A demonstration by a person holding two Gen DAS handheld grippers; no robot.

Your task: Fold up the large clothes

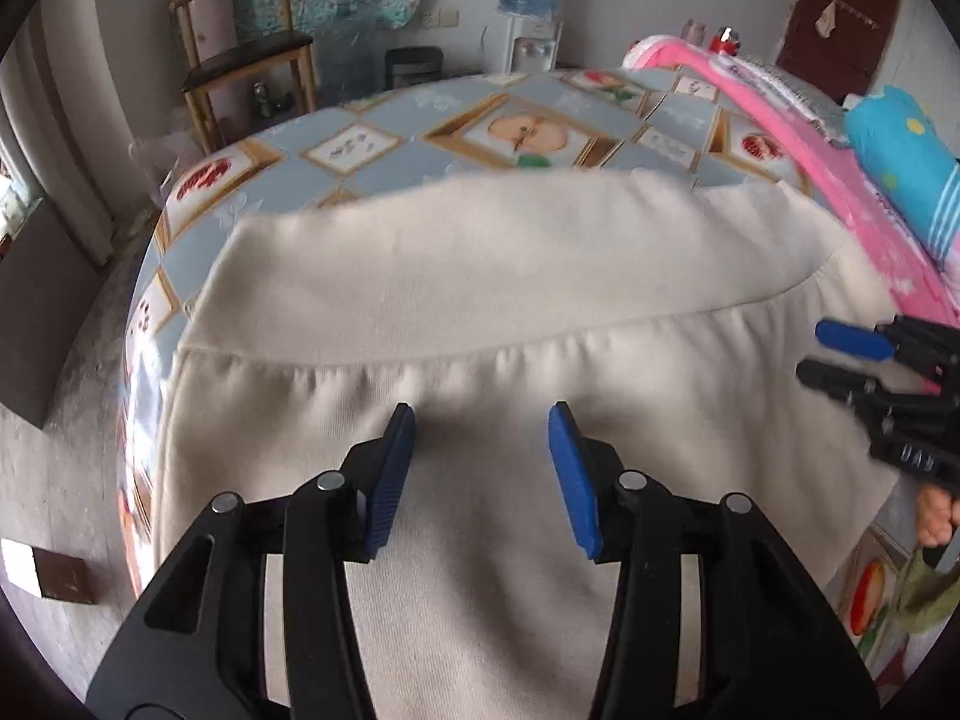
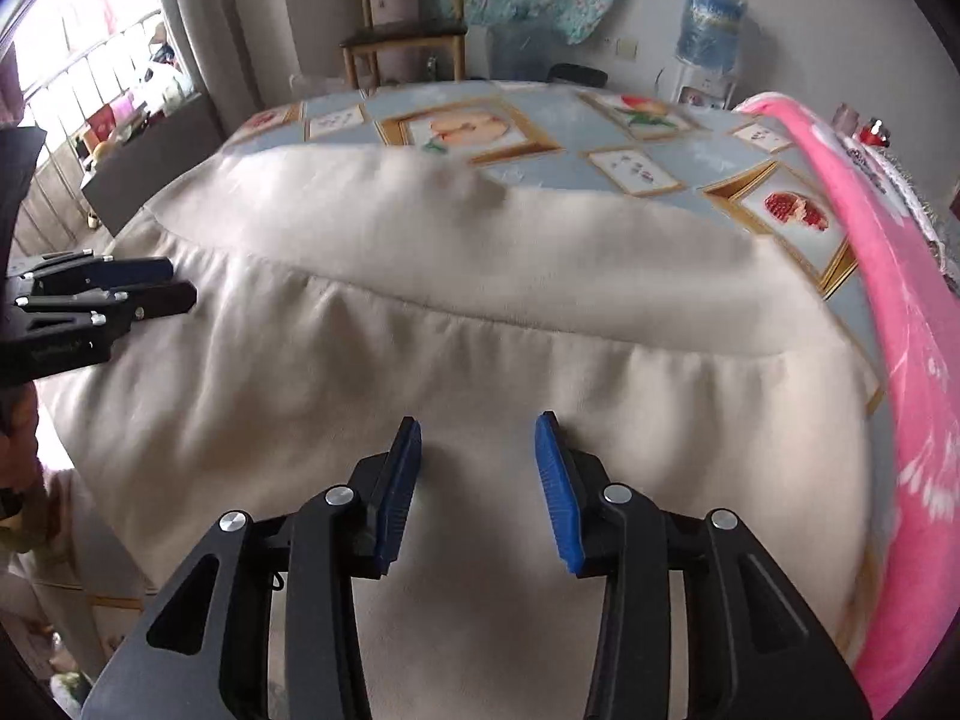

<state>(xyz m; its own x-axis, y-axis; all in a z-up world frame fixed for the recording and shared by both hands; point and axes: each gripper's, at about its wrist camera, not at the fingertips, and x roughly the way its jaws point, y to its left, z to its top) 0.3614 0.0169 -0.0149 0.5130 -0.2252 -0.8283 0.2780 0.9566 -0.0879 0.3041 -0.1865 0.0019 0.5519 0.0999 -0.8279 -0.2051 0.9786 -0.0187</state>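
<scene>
A large cream garment (image 1: 480,312) lies spread over the table, with a wide plain band at its far end and a gathered seam across it; it also shows in the right wrist view (image 2: 480,312). My left gripper (image 1: 482,414) hovers open and empty just over the cloth below the seam. My right gripper (image 2: 478,425) is open and empty over the cloth too. The right gripper shows at the right edge of the left wrist view (image 1: 817,353), and the left gripper at the left edge of the right wrist view (image 2: 180,282).
The table (image 1: 420,138) has a blue cloth printed with framed fruit. A pink blanket (image 2: 900,300) and a blue bundle (image 1: 900,156) lie along its right side. A wooden chair (image 1: 240,60) and a water dispenser (image 1: 531,12) stand beyond.
</scene>
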